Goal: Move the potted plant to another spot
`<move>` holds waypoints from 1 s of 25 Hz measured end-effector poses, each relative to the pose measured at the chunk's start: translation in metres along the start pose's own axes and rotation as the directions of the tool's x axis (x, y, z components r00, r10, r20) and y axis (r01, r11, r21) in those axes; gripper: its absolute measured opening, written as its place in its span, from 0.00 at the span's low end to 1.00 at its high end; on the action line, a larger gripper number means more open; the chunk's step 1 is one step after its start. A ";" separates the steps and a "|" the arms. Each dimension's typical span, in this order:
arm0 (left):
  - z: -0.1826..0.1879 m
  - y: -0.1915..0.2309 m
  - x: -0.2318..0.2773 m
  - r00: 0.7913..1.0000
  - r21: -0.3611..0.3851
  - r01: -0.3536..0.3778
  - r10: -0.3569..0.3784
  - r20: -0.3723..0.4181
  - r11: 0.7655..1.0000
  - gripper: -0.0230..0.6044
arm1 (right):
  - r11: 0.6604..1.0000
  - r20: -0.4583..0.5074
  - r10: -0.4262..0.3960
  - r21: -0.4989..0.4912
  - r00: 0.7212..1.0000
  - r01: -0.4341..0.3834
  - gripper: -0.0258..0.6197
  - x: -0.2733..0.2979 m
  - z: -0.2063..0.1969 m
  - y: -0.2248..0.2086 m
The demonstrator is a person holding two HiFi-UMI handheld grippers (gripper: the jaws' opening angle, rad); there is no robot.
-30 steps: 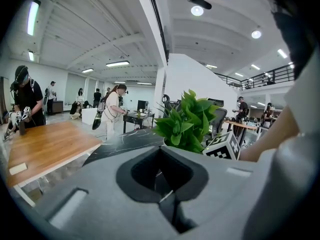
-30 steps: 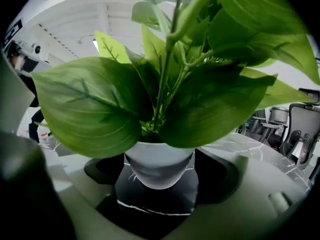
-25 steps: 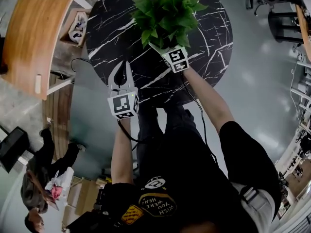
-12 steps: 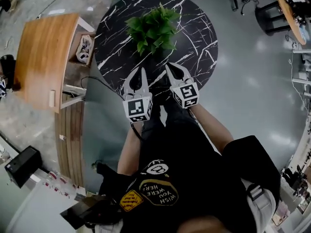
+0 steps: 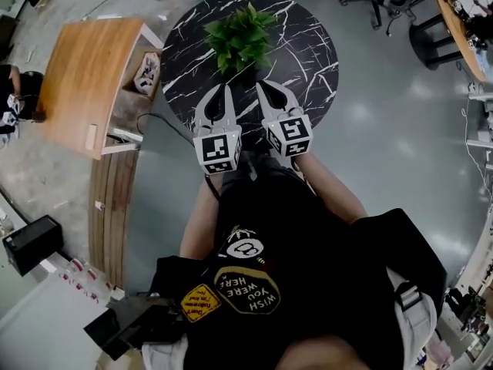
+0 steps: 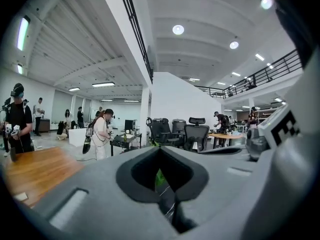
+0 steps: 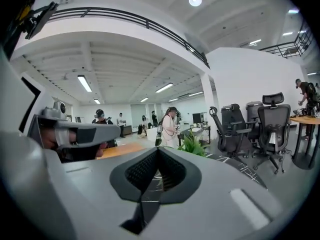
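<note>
Left gripper (image 5: 218, 92), right gripper (image 5: 269, 91) closed; potted plant (image 5: 240, 35) ahead; desk (image 5: 85, 75) beside table (image 5: 308, 45).

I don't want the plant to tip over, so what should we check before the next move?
1. Potted plant stands on the round black marble table: ok.
2. Plant sits in from the table's edge: ok.
3. Left gripper is empty, jaws together with nothing between them: ok.
4. Right gripper is empty, jaws together with nothing between them: ok.
5. Both grippers are apart from the plant, on the person's side of it: ok.
6. Pot sits flat on the table: cannot tell, the leaves hide it.
</note>
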State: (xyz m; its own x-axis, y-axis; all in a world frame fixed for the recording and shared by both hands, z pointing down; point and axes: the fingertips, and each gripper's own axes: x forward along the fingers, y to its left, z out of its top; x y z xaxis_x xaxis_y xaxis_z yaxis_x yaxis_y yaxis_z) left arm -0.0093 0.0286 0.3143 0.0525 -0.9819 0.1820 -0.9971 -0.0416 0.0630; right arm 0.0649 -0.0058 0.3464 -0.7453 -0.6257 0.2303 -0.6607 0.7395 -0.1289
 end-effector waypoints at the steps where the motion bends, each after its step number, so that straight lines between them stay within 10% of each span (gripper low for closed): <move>1: 0.002 -0.002 -0.002 1.000 -0.002 0.000 0.000 -0.002 1.000 0.04 | 1.000 0.008 0.002 -0.006 1.000 -0.002 0.04 -0.002 0.006 0.002; 25: 0.019 -0.013 -0.002 0.998 0.040 0.060 -0.060 0.003 0.997 0.04 | 1.000 0.033 -0.007 -0.027 0.999 0.008 0.04 -0.013 0.035 0.020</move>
State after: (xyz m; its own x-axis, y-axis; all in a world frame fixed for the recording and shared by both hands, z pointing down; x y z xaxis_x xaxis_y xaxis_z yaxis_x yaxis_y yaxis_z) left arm 0.0028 0.0277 0.2941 0.1121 -0.9782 0.1750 -0.9936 -0.1076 0.0348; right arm 0.0576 0.0085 0.3072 -0.7434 -0.6386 0.1989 -0.6637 0.7412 -0.1009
